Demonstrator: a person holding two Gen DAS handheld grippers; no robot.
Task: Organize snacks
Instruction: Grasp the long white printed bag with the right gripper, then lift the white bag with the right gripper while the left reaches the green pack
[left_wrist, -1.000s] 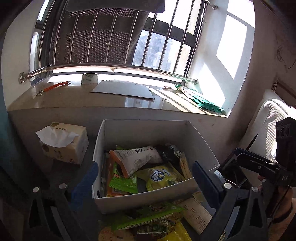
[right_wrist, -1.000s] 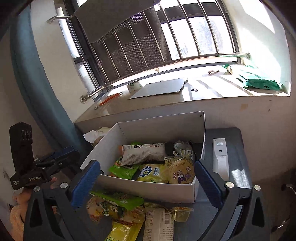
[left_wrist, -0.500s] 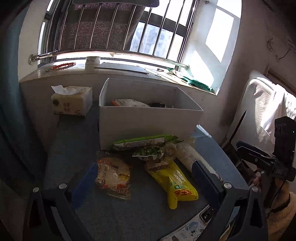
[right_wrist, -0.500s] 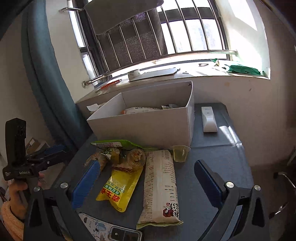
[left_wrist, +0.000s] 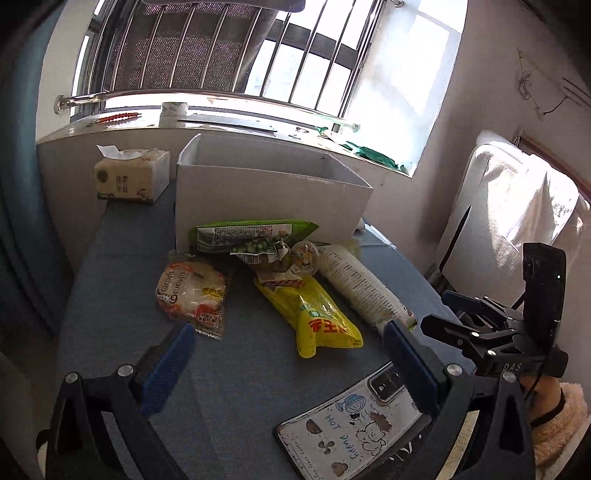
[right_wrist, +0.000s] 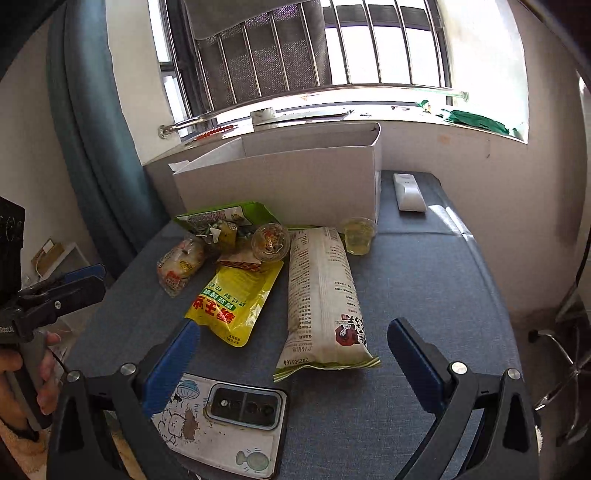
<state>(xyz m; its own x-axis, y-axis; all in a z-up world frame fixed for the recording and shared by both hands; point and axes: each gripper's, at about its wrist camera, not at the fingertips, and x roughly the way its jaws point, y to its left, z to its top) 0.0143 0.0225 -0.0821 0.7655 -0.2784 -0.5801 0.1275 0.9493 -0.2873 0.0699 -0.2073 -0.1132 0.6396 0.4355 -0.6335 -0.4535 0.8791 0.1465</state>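
Observation:
A white cardboard box (left_wrist: 273, 199) (right_wrist: 280, 184) stands at the back of the blue table. In front of it lie loose snacks: a yellow pouch (left_wrist: 317, 317) (right_wrist: 236, 299), a long white bag (left_wrist: 362, 288) (right_wrist: 321, 295), a green packet (left_wrist: 255, 232) (right_wrist: 225, 216), a bread pack (left_wrist: 192, 291) (right_wrist: 181, 264), a round clear cup (right_wrist: 270, 242) and a jelly cup (right_wrist: 358, 230). My left gripper (left_wrist: 288, 350) is open and empty, low over the table's near edge. My right gripper (right_wrist: 293, 347) is open and empty, just short of the white bag.
A phone in a cartoon case (left_wrist: 351, 417) (right_wrist: 225, 417) lies at the near edge. A tissue pack (left_wrist: 129, 177) stands left of the box. A white remote (right_wrist: 408, 192) lies right of it. A windowsill and barred window are behind; a chair (left_wrist: 509, 221) stands to the right.
Both grippers have pulled back and dropped from above the box to low over the table's near edge. The snacks in front of the box and the phone have come into view.

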